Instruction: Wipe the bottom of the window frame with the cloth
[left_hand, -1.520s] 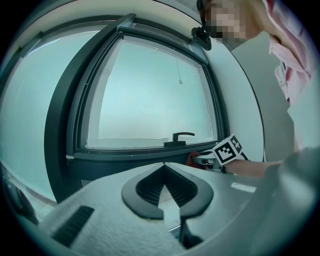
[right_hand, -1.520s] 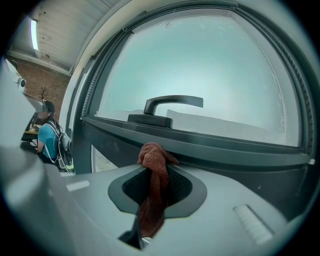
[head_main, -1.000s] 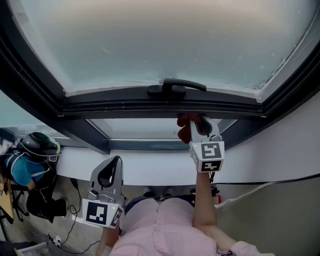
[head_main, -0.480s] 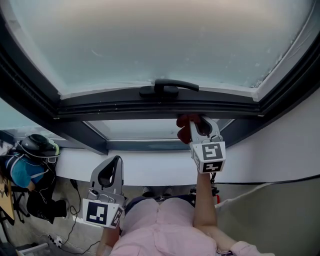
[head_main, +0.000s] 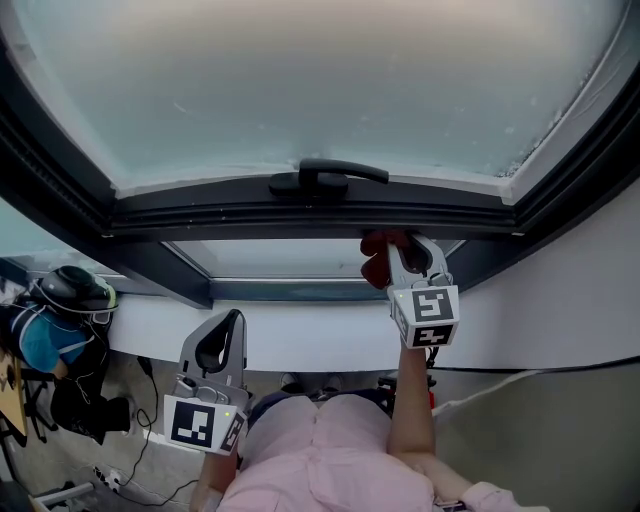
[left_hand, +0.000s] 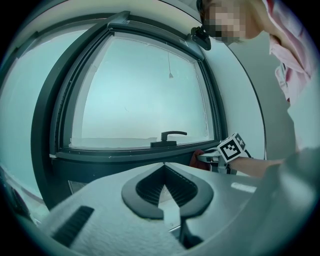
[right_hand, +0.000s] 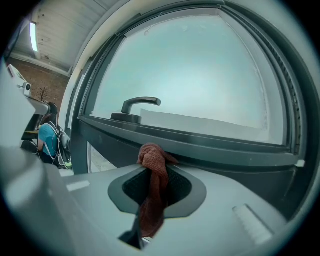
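While the right gripper (head_main: 398, 248) is clamping the cloth (head_main: 377, 259) tightly between its jaws, the wiping is looking under way but not finished. The cloth is sitting at the bottom of the frame (head_main: 250, 214), to the right of the handle (head_main: 322, 178) and short of the frame's right corner; its bunched end appears to be touching the dark rail. No streak or clean patch is showing, so how much is already wiped cannot be told. Judging by position, the stretch under the handle, the left end and the right corner may all be waiting for a pass.

In the right gripper view the cloth (right_hand: 152, 189) is lying as a twisted strip, its long axis running along the jaws and its knotted tip pointing past them at the frame.

Low and well apart from the frame, the left gripper (head_main: 230, 322) is hanging idle, its jaws together with nothing between them.
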